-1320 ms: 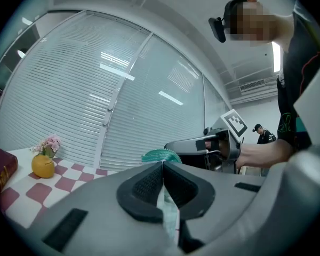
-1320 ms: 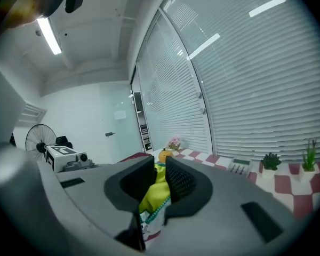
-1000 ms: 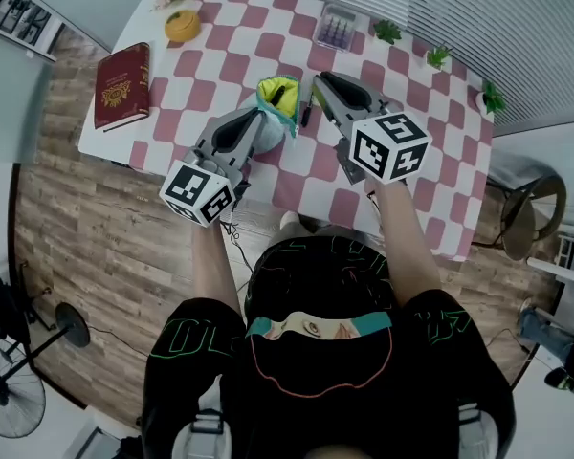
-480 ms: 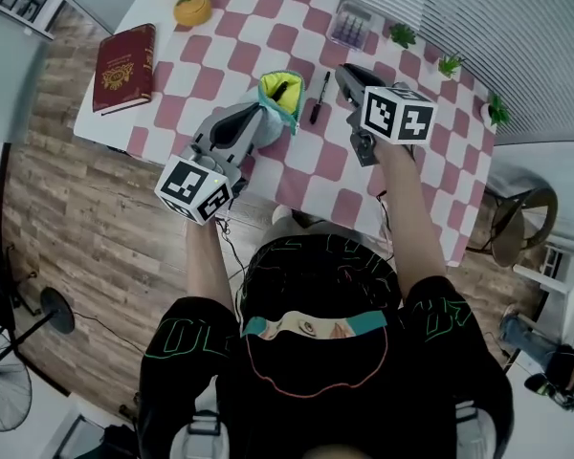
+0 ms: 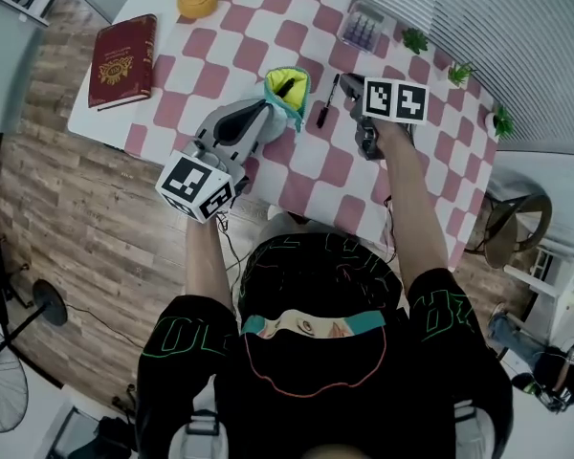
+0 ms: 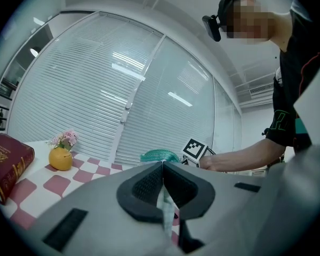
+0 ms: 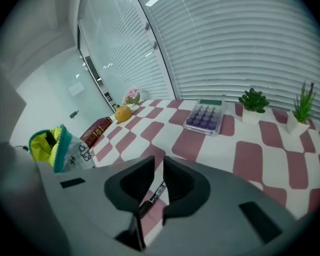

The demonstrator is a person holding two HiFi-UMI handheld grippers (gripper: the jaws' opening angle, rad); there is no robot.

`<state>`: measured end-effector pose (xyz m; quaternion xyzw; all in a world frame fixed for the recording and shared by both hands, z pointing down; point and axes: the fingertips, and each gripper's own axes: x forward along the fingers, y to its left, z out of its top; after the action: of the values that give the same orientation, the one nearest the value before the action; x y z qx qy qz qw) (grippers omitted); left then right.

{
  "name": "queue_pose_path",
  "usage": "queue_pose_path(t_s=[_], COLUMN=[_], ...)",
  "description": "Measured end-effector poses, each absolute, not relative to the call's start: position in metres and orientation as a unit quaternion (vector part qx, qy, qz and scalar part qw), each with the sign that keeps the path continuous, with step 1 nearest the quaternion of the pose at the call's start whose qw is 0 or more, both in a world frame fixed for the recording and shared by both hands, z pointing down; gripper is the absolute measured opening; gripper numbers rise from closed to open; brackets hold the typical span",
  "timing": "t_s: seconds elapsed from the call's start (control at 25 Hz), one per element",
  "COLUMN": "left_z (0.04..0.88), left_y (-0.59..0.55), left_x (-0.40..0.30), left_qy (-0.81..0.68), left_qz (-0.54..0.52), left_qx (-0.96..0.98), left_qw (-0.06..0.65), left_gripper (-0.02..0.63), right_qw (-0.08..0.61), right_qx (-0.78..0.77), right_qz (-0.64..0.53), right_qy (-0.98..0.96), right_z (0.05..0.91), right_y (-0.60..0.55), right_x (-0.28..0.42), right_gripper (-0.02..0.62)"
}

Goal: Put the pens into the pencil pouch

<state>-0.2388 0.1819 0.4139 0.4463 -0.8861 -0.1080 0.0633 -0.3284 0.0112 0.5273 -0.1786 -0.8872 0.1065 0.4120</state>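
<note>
The pencil pouch (image 5: 289, 92) stands on the checked table (image 5: 316, 175), its yellow-lined mouth open upward with a dark pen sticking out of it. My left gripper (image 5: 271, 115) is shut on the pouch's near edge; in the left gripper view pale fabric (image 6: 165, 207) is pinched between the pads of that gripper (image 6: 162, 167). A black pen (image 5: 326, 101) lies on the table just right of the pouch. My right gripper (image 5: 351, 86) hangs low beside it, tilted down, jaws a little apart. In the right gripper view the pen (image 7: 153, 194) lies on the table below the gap of the gripper (image 7: 157, 163), untouched.
A red book (image 5: 123, 60) lies at the table's left edge, and an orange ornament (image 5: 197, 0) stands at the far left corner. A purple-keyed calculator (image 5: 361, 32) and small potted plants (image 5: 416, 41) line the far side by the blinds. The pouch (image 7: 54, 148) is left of my right gripper.
My right gripper has come down and tipped forward, from above the table to just beside the lying pen. The left gripper still grips the pouch in much the same place.
</note>
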Motion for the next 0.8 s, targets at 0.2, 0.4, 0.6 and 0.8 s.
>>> queue_pose_path(t_s=[0.2,0.4,0.6,0.8], left_z=[0.418,0.423,0.425,0.428], left_y=[0.181,0.181,0.18,0.18], left_x=[-0.246,-0.251,-0.255,-0.257], left_qy=[-0.883,-0.881,-0.878,-0.876], left_qz=[-0.114,-0.121,-0.129,-0.137], left_qx=[0.45,0.452,0.455,0.456], left_qw=[0.068,0.074,0.074,0.075], left_gripper=[0.002,0.002,0.002,0.002], right_qw=[0.461,0.498,0.527,0.536], right_qx=[-0.177,-0.157,-0.138,-0.119], right_qz=[0.127,0.154,0.167,0.19], right_qy=[-0.86,-0.839,-0.822,-0.814], right_z=[0.554,0.576,0.593,0.598], right_y=[0.013,0.01,0.006,0.003], right_x=[-0.334,-0.341,-0.348,-0.354], right_gripper=[0.055,0.055,0.055,0.063])
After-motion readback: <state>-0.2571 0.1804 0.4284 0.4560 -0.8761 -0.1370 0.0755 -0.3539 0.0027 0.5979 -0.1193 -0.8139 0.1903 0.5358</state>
